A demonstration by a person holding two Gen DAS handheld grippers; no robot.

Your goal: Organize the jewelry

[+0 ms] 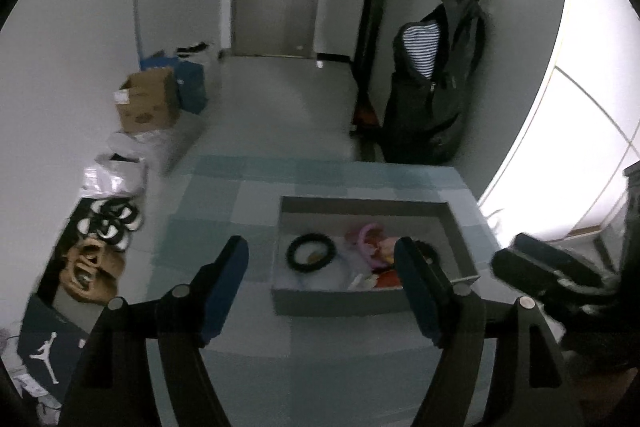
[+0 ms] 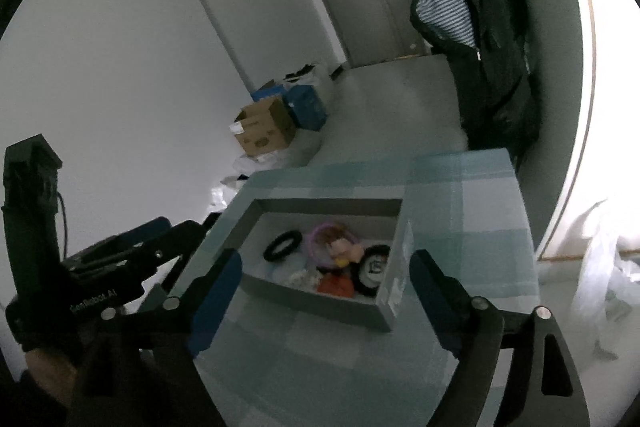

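Ahead of and below both your grippers sits the shallow grey cardboard box, open-topped, on the pale blue-and-teal checked tabletop. Your jewelry is all inside it: a black ring-shaped bangle toward the box's left, a pink-lilac hoop with small pink bits in the middle, a black-and-white round piece toward the right, and something orange-red against the near wall. Small details are blurred, so finer naming is not possible.

From your left gripper the box lies straight ahead and slightly right; its right finger overlaps the box's near right part in view, apparently above it and not touching. From your right gripper the box is dead centre between the fingers, long axis running from near right to far left in that view. You look about equally near with both hands; the left lines up better with the black bangle, the right with the black-and-white piece.

Both grippers stand wide apart at the jaws, nothing between the pads, nothing held or touched. In the right wrist view your left gripper shows at the lower left, beside the table edge, with your hand under it. I judge the next move as a forward-and-down reach into the box.
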